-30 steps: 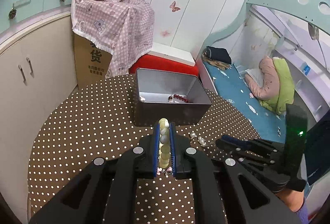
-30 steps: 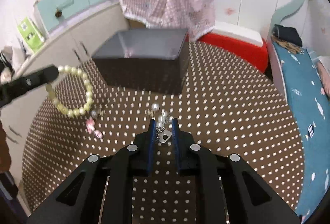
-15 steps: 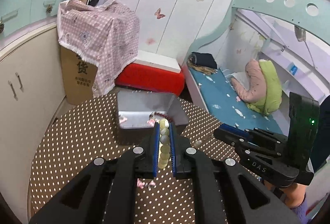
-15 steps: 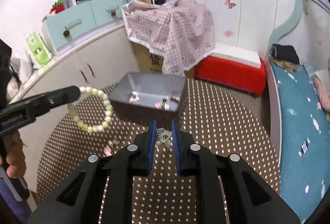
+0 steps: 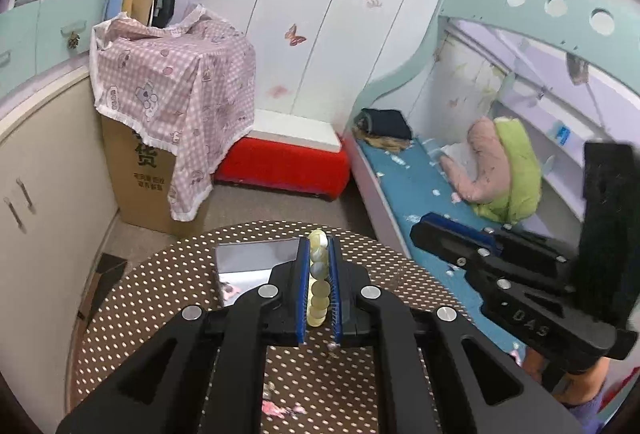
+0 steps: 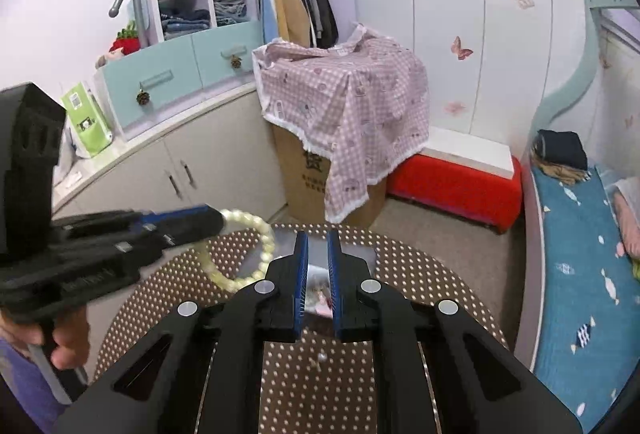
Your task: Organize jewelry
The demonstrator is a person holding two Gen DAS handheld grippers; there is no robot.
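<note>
Two grippers hang above the round dotted table (image 5: 160,294), on which the open metal box (image 5: 248,258) sits. My left gripper (image 5: 319,246) is clamped on the pale bead bracelet (image 5: 318,290), which dangles above the table beside the box. My right gripper (image 6: 318,246) has just been closing to a narrow gap, and I cannot tell whether anything is pinched in it.
</note>
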